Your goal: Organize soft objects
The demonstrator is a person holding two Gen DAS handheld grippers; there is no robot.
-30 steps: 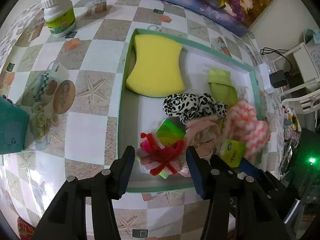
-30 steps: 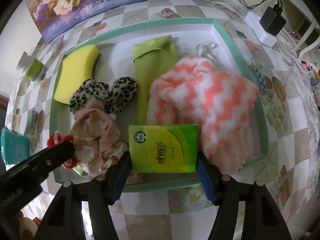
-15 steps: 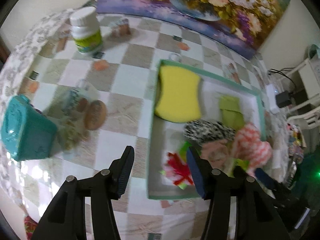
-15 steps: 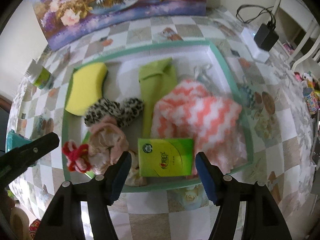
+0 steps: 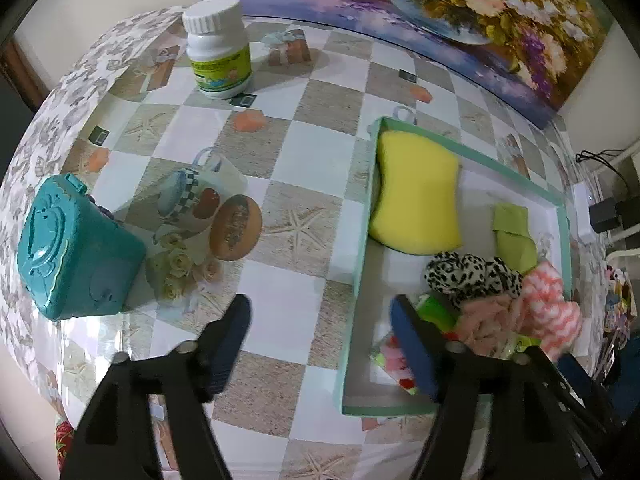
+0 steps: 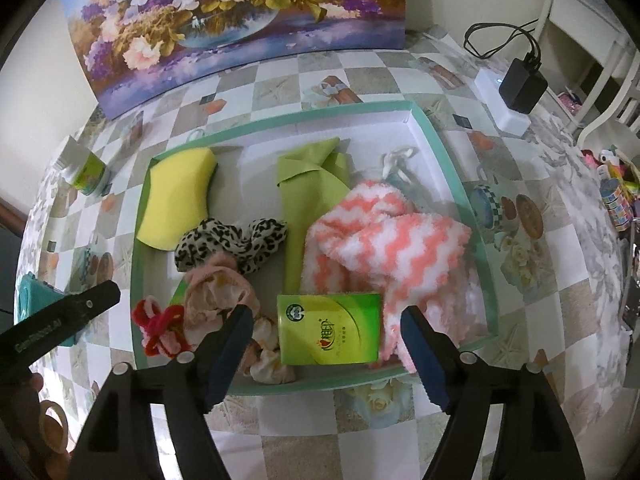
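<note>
Both grippers are empty and spread wide, their jaws having just been opening with nothing between the pads. The left gripper [image 5: 320,332] hangs over bare tablecloth at lower centre of its view, just left of the tray [image 5: 362,264], with its right finger over the tray's near corner. The right gripper [image 6: 326,332] hovers above the tray's near edge at lower centre, its fingers either side of the tissue pack [image 6: 329,328] but clear of it.

The soft things all lie inside the tray: sponge [image 6: 176,200] at left, green cloth [image 6: 308,196] in the middle, fluffy pink-and-white cloth [image 6: 384,244] at right, leopard scrunchie [image 6: 228,244] and pink scrunchie [image 6: 216,292] below the sponge, red pipe-cleaner bow [image 6: 160,328] in the lower left corner. They sit bunched toward the near side (probably dropped in from there), so the sorting looks done or nearly so.

A bottle [image 5: 218,48] and teal box [image 5: 72,252] stay outside, being hard.
</note>
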